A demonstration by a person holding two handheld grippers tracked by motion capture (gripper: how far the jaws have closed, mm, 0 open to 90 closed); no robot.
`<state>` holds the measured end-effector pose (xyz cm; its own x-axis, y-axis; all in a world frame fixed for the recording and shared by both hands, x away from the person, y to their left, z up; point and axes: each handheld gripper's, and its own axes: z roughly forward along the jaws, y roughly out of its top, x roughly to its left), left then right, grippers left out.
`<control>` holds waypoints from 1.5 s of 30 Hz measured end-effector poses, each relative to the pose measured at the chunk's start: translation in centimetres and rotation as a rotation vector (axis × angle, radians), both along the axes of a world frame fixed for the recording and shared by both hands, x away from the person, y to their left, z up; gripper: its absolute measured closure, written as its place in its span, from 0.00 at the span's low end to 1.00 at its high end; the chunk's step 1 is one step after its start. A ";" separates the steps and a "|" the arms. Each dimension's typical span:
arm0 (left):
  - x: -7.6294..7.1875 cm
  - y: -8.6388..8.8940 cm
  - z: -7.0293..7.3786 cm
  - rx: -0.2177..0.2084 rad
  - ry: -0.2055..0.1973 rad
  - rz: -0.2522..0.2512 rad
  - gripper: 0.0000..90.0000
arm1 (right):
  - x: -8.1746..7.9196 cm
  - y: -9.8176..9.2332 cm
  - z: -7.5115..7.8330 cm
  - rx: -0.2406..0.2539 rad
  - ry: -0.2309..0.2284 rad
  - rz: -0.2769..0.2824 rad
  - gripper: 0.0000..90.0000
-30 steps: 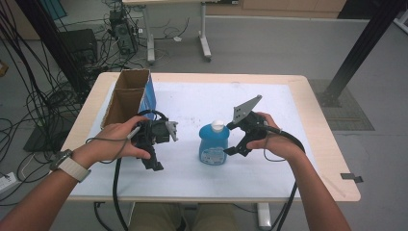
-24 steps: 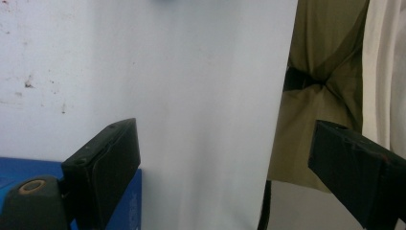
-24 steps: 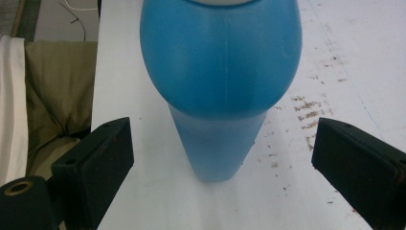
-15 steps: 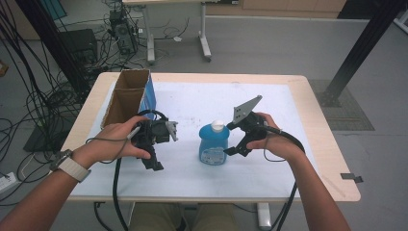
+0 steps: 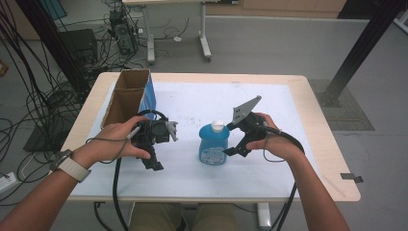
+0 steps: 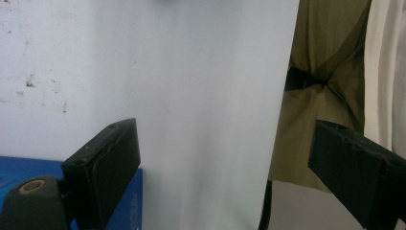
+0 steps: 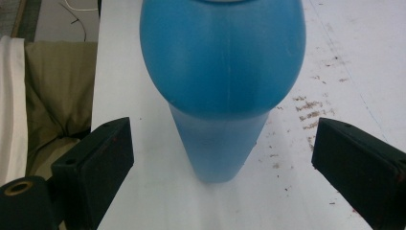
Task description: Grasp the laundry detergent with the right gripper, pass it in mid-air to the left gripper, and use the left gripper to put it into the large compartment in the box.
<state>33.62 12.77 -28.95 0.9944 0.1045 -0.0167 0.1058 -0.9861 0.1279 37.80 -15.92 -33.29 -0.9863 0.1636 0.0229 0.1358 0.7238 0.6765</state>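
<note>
Nothing has moved since the earlier pictures. Both hands, both grippers and the bottle sit just where they were.

Nearest to the person, the two forearms come in from the bottom of the high view. The left hand (image 5: 113,139) wears a watch and holds the left gripper (image 5: 155,161) low over the white table (image 5: 269,173). It points down toward the near edge. In the left gripper view its two black jaws stand wide apart with nothing between them. Past them you see the white table top, its edge, and some olive cloth beyond the edge.

A bit further in stands the blue bottle (image 5: 213,144). It is upright on the table, near the middle, between the two grippers. It has a white cap and a label on the front.

The right gripper (image 5: 232,148) is just beside the bottle, on its right side, held by the right hand (image 5: 272,142). Its jaws are spread open too. In the right gripper view the blue bottle (image 7: 222,72) stands straight ahead of the jaws, and there is a gap on each side, so the pads do not press on it.

Further back on the left is an open cardboard box (image 5: 126,96) with a blue side. It is just behind the left hand.

Beyond the table lie the grey floor and many black cables (image 5: 43,86).
</note>
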 end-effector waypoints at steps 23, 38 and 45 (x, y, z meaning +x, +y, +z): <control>0.1 0.1 0.0 -0.002 0.000 0.002 0.12 | -0.1 -0.1 0.0 0.012 0.004 -0.002 0.08; 0.1 0.1 0.0 -0.007 -0.001 0.010 0.12 | -0.1 0.0 0.0 0.012 0.004 0.001 0.08; 0.1 0.1 0.0 -0.002 0.000 0.004 0.13 | -0.1 -0.1 -0.2 0.017 0.005 -0.003 0.08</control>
